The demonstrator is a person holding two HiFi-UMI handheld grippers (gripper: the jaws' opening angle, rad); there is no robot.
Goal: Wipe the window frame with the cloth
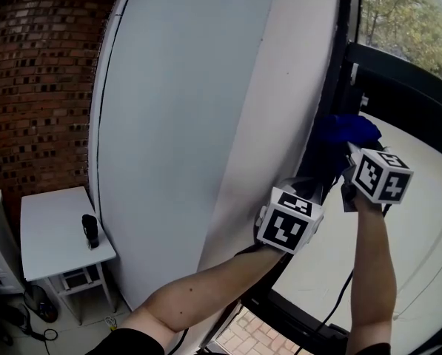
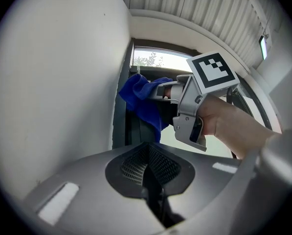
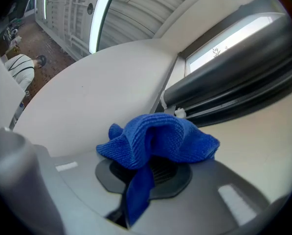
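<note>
We hold the blue cloth point(image 3: 158, 141), bunched into soft folds, clamped between the fingers of our right gripper point(image 3: 145, 180), with 1 corner hanging down, up at the dark window frame point(image 1: 337, 72). The fingers of our left gripper point(image 2: 153, 185) are pressed together on nothing, near the right one.

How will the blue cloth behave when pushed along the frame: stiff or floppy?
Probably floppy: the blue cloth droops in folds over the right gripper, so it should bunch rather than slide flat. Its knit looks grippy, likely dragging on the window frame. Held by one pinch, it may tug loose.
</note>
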